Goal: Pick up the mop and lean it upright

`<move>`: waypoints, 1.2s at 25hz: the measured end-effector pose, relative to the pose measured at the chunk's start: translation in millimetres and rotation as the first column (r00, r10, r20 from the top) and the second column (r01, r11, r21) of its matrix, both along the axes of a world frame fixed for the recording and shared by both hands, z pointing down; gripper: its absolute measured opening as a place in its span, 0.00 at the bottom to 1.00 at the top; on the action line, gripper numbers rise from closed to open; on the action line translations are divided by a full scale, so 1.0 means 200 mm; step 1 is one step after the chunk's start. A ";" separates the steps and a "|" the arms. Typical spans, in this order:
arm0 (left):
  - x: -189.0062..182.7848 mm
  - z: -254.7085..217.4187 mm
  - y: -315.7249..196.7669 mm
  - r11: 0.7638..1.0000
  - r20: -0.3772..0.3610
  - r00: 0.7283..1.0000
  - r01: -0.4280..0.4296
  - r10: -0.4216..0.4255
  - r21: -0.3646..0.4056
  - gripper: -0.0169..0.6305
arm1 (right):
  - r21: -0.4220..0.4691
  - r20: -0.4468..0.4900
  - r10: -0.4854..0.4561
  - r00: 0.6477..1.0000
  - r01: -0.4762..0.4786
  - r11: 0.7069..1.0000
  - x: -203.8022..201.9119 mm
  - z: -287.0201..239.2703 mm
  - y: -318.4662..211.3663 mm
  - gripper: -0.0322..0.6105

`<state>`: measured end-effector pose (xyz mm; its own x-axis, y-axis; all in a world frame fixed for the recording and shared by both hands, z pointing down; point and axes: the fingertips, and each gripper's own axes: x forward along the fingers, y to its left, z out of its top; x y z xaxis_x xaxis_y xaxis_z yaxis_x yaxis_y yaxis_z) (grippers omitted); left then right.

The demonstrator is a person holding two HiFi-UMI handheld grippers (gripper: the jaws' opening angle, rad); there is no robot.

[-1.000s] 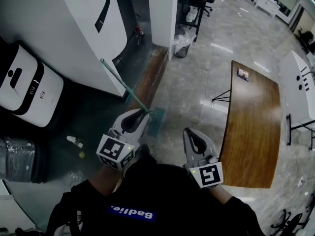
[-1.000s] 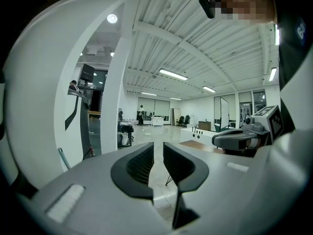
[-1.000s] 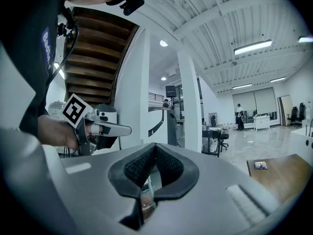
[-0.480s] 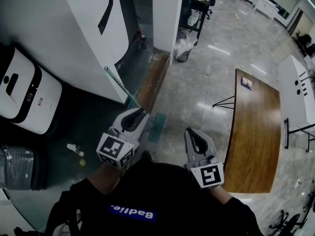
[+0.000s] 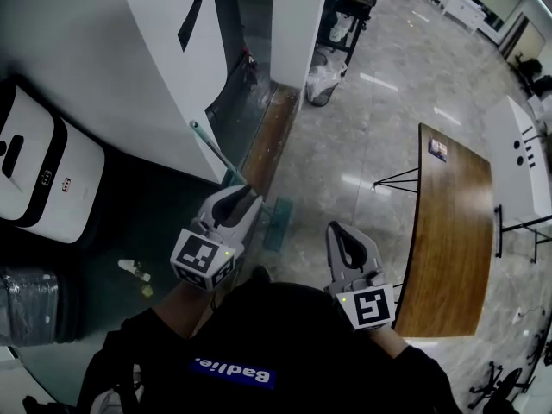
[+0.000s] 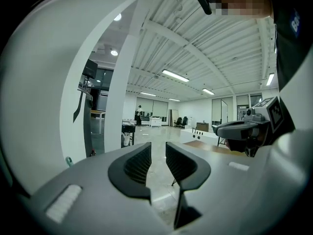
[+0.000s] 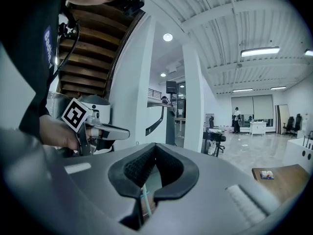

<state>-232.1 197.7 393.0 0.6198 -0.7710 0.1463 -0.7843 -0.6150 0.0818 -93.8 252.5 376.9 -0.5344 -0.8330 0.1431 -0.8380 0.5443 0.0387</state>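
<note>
The mop has a thin green handle that leans against the white wall panel. Its flat teal head rests on the floor. In the head view my left gripper covers the lower handle. In the left gripper view, the left gripper is open; its jaws have just been opening and nothing is between them. My right gripper hangs to the right of the mop head, apart from it. In the right gripper view, the right gripper is shut on nothing, with the green handle showing beyond it.
A white machine stands against the wall at left, a dark wrapped drum below it. A small bottle lies on the floor. A long wooden table is at right, a bagged bin by the pillar.
The whole scene has shifted in the head view as the person and both grippers moved across the floor. The stretch of mop handle showing above the left gripper is shorter.
</note>
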 end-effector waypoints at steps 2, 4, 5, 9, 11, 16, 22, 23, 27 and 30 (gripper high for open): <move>-0.03 0.03 -0.03 1.000 0.005 1.000 -0.014 0.014 -0.003 0.20 | 0.000 -0.005 0.008 1.000 -0.008 1.000 -0.03 0.00 -0.02 0.06; -0.06 0.05 -0.05 1.000 0.009 1.000 -0.018 0.018 -0.009 0.21 | -0.004 -0.009 0.014 1.000 -0.014 1.000 -0.05 0.01 -0.03 0.06; -0.07 0.06 -0.05 1.000 0.012 1.000 -0.016 0.016 -0.014 0.21 | -0.006 -0.012 0.016 1.000 -0.016 1.000 -0.07 0.01 -0.03 0.06; -0.12 0.11 -0.09 0.999 0.014 1.000 -0.002 0.003 -0.035 0.22 | -0.013 -0.019 0.026 0.999 -0.026 1.000 -0.07 0.02 -0.04 0.06; -0.14 0.13 -0.12 0.999 0.017 1.000 0.006 -0.005 -0.043 0.22 | -0.017 -0.021 0.031 0.999 -0.032 0.999 -0.07 0.03 -0.05 0.06; -0.18 0.20 -0.16 0.996 0.028 0.999 0.048 -0.046 -0.075 0.24 | -0.035 -0.030 0.000 1.000 -0.001 0.999 -0.07 0.05 -0.06 0.06; -0.24 0.29 -0.24 0.987 0.057 0.991 0.127 -0.122 -0.096 0.26 | -0.032 -0.028 -0.033 0.999 0.033 0.999 -0.05 0.04 -0.13 0.06; -0.25 0.30 -0.26 0.985 0.058 0.989 0.139 -0.134 -0.099 0.26 | -0.028 -0.030 -0.040 0.999 0.039 0.999 -0.05 0.03 -0.14 0.06; -0.30 0.36 -0.33 0.975 0.066 0.982 0.186 -0.179 -0.121 0.27 | -0.029 -0.033 -0.066 0.997 0.065 0.997 -0.04 0.02 -0.17 0.06; -0.32 0.41 -0.38 0.967 0.077 0.977 0.210 -0.201 -0.141 0.27 | -0.029 -0.032 -0.076 0.997 0.075 0.997 -0.04 0.02 -0.19 0.06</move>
<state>-296.8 122.2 475.2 0.4364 -0.8481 0.3004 -0.8990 -0.4246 0.1073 -100.9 213.5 380.3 -0.5902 -0.7859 0.1844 -0.7929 0.6073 0.0501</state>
